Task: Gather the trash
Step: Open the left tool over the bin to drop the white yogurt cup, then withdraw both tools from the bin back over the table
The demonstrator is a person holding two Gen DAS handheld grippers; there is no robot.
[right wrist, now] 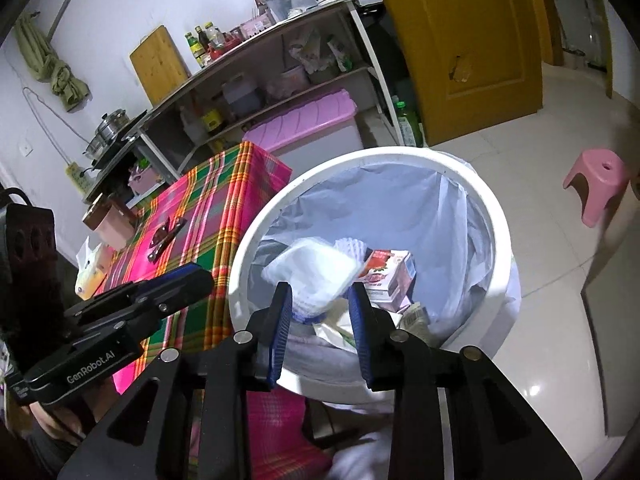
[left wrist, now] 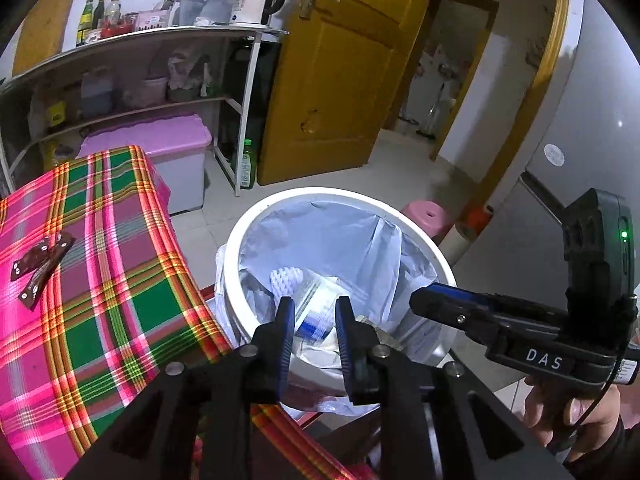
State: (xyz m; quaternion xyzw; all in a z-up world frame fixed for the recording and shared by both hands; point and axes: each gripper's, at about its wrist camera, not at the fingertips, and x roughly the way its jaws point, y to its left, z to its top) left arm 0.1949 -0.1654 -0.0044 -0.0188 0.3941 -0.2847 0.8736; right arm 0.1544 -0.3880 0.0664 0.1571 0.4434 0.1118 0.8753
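I have both claws over the white bin (left wrist: 240, 240), which stands on the floor right beside the tabletop (left wrist: 100, 240) with its plaid cloth. The bin is lined with a pale bag (left wrist: 340, 232) folded over the rim. Inside, from the right wrist view, I see a clear plastic tray (right wrist: 316, 268), blurred, a white foam net (right wrist: 352, 246) behind it, a red and pink carton (right wrist: 386, 272) to its right, and crumpled paper (right wrist: 332, 330) lower down. From the left wrist view the same heap shows as the net, a clear wrapper (left wrist: 316, 304) with blue print, and pale paper beneath.

The bin's mouth is wide and unobstructed from above. Its near rim almost touches the cloth's edge. To the far side there is bare tiled floor, with a pink stool (right wrist: 600, 184) well apart.

My left claw (left wrist: 312, 320) is released, jaws slightly parted with nothing pinched between the pads; the wrapper lies below in the bin. My right claw (right wrist: 320, 304) is likewise released, a small gap between the pads, and the tray sits under it inside the bin, not gripped.

One brown wrapper (left wrist: 40, 268) lies on the tabletop, well apart from both claws.
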